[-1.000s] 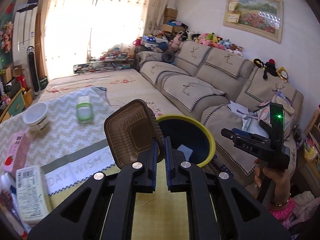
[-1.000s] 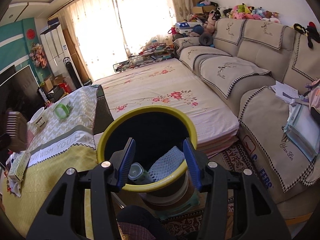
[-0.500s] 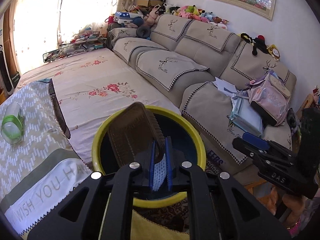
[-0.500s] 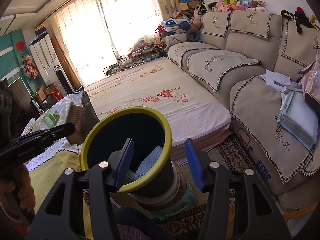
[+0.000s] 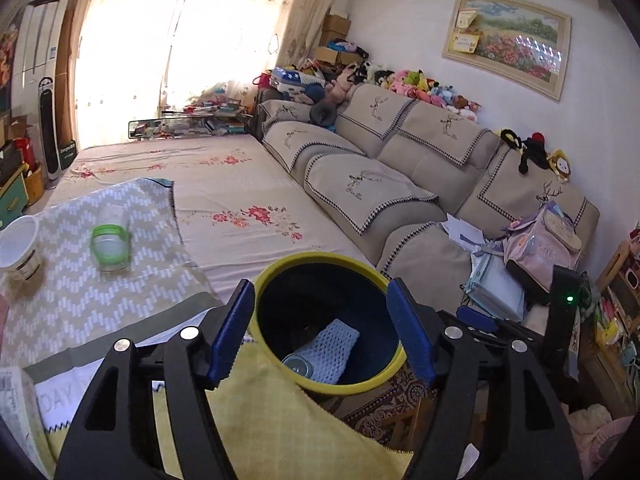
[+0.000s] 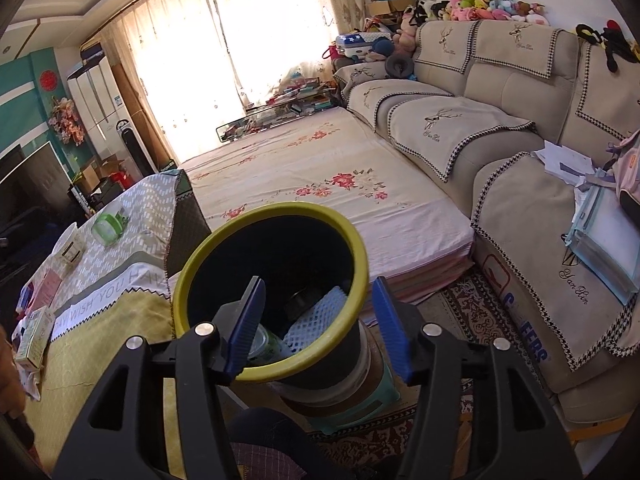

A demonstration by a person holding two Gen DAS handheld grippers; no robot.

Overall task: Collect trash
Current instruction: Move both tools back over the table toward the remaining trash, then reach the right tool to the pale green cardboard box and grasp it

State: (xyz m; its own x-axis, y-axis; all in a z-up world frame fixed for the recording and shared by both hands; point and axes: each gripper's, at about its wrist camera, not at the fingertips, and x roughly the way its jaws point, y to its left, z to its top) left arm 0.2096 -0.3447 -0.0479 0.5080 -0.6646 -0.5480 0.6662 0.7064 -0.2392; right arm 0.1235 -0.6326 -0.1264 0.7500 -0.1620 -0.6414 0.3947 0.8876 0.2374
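A dark bin with a yellow rim (image 5: 320, 258) stands on a teal stool (image 6: 372, 404) beside the cloth-covered table (image 5: 120, 300). Inside it lie a white foam net (image 5: 334, 344), a clear jar (image 5: 298, 366) and a dark brown tray (image 6: 302, 300). My left gripper (image 5: 320, 292) hangs just before the bin with its jaws opening and nothing between them. My right gripper (image 6: 319, 284) hovers over the bin's near rim (image 6: 296, 366), jaws opening; its pads do not press on the rim. On the table lie a green-banded bottle (image 5: 110, 240), a white cup (image 5: 18, 244) and a carton (image 6: 36, 336).
A flowered mattress (image 5: 224, 188) lies beyond the table, with a beige sofa (image 5: 400, 184) along the right wall carrying papers and a pink backpack (image 5: 544, 244). A patterned rug (image 6: 480, 312) covers the floor by the stool. A person's hand (image 6: 8, 380) shows at the left edge.
The left gripper carried the brown tray from over the table to above the bin, opened and let it fall in, then drew back toward the table. The right gripper's jaws widened slightly.
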